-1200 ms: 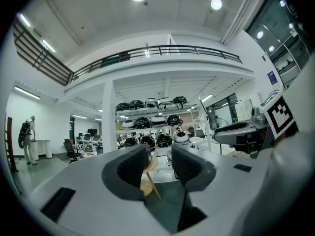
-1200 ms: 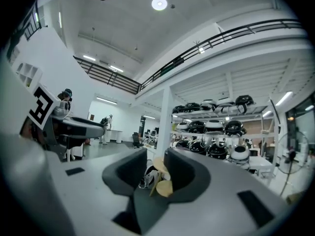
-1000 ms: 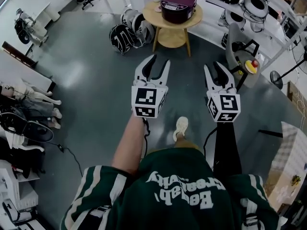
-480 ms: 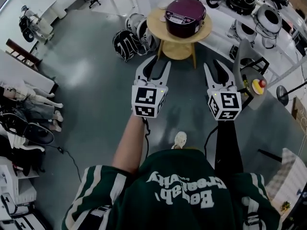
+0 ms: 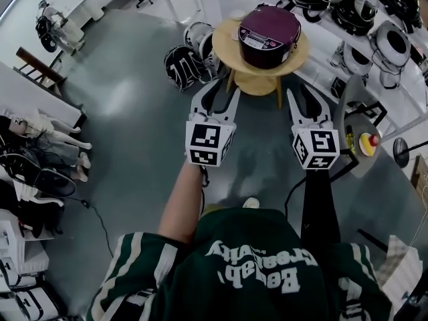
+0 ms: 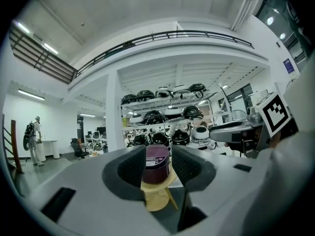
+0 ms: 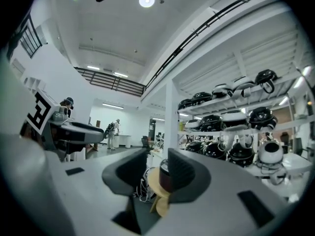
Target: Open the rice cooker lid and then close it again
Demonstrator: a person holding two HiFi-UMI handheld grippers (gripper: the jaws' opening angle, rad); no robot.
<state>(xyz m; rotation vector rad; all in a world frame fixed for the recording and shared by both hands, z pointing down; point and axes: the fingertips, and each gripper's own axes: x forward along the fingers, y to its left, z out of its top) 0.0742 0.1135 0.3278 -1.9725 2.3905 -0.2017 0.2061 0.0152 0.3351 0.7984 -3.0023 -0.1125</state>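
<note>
Rice cooker (image 5: 269, 35) seemingly well beyond tongs (image 5: 219, 87) (image 5: 305, 96)

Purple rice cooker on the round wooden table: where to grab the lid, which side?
Grip the dark purple round rice cooker at the front edge of its lid, by the silver control panel, coming from the near side: the panel faces us, so the hinge is probably behind.

A dark purple rice cooker (image 5: 269, 35), lid shut, stands upright on a round wooden table (image 5: 231, 45).

Round wooden table (image 5: 225, 44), shelved helmets (image 5: 391, 40)
</note>
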